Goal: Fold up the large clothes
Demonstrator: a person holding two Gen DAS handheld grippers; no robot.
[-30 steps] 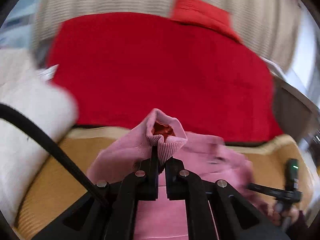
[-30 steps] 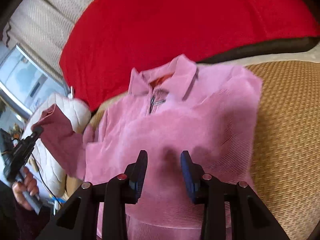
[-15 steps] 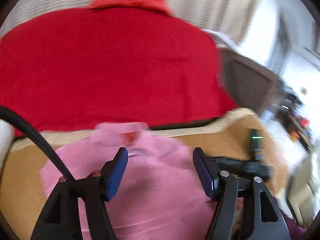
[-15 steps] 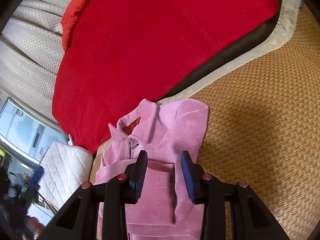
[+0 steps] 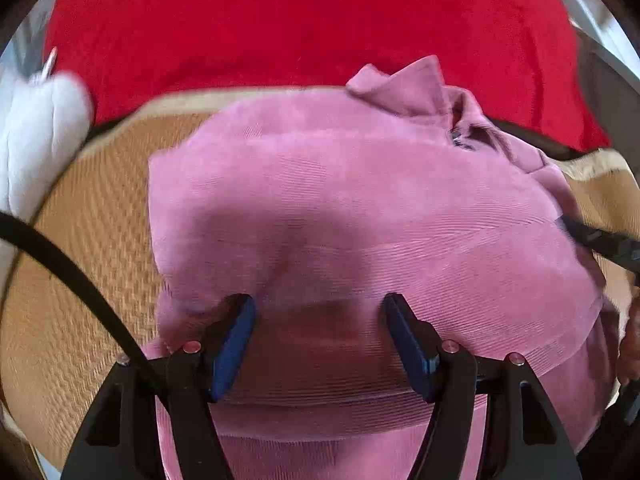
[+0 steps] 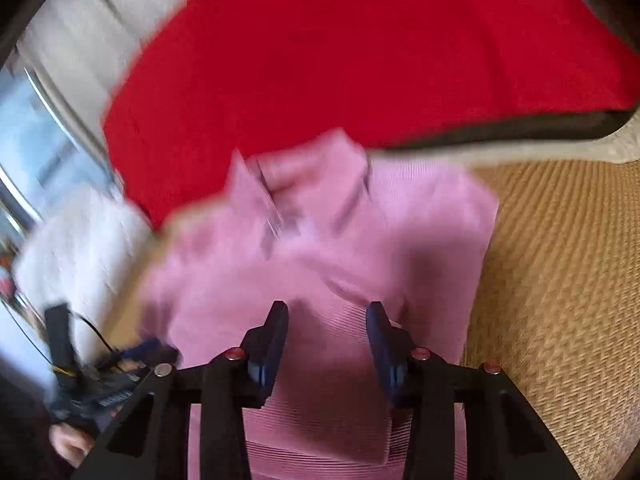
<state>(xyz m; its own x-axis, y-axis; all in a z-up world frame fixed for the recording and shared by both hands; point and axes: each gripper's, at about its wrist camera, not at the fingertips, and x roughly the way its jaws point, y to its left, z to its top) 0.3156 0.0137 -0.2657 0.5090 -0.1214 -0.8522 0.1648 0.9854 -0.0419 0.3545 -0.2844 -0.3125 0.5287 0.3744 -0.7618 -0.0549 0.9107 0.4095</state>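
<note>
The pink corduroy jacket [image 5: 360,216] lay folded on the woven mat [image 5: 92,264], collar beyond both claws. The left claw [image 5: 316,344] stood spread, empty; the right claw [image 6: 326,344] had just been opening, nothing pinched.

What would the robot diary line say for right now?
left gripper: open above pink jacket | right gripper: open, opening | jacket: partly folded on woven mat
</note>
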